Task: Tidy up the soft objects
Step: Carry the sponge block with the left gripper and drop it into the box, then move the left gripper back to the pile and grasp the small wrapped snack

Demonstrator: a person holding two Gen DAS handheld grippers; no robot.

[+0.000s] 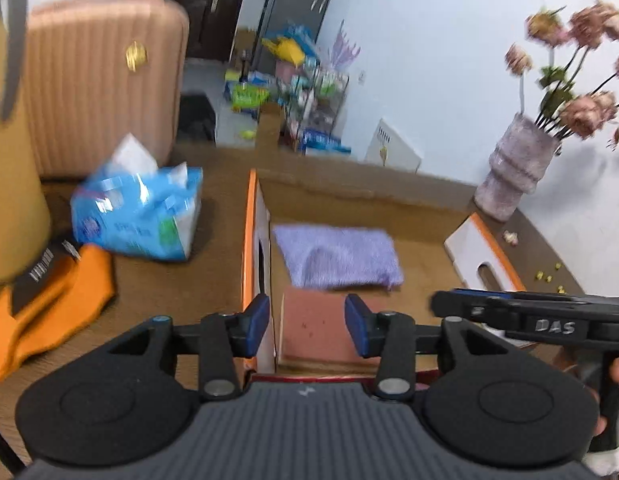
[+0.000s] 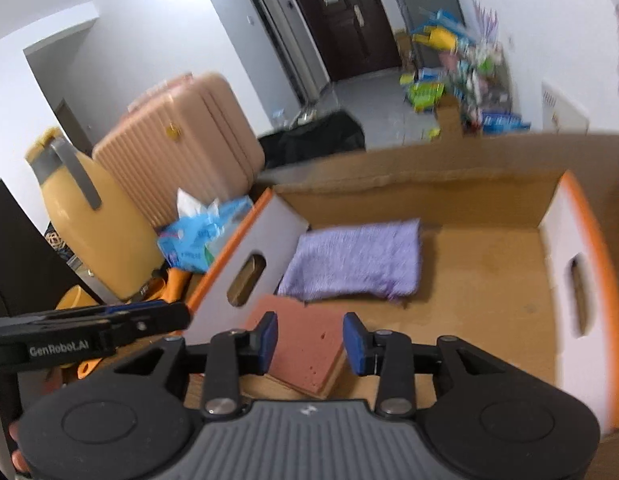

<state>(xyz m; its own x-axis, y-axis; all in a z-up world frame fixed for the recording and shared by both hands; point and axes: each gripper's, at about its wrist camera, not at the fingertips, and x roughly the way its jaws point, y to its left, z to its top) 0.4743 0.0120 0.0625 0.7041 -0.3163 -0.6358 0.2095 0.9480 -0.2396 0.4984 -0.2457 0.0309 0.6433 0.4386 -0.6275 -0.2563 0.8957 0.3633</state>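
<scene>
A purple folded towel [image 1: 337, 256] lies inside the open cardboard box [image 1: 373, 188], toward its far left; it also shows in the right wrist view [image 2: 355, 262]. A reddish-pink sponge pad [image 1: 317, 326] lies in front of it in the box, also in the right wrist view [image 2: 305, 346]. My left gripper [image 1: 307, 326] is open and empty above the pad. My right gripper [image 2: 309, 342] is open and empty above the same pad. The right gripper shows from the side in the left wrist view [image 1: 509, 312]. An orange cloth [image 1: 49, 308] lies outside the box at left.
A blue tissue pack [image 1: 139, 212] sits left of the box, in front of a pink suitcase [image 1: 97, 76]. A yellow jug [image 2: 89, 220] stands at far left. A vase with dried flowers [image 1: 517, 164] stands at the back right. The box [image 2: 489, 240] has white and orange side flaps.
</scene>
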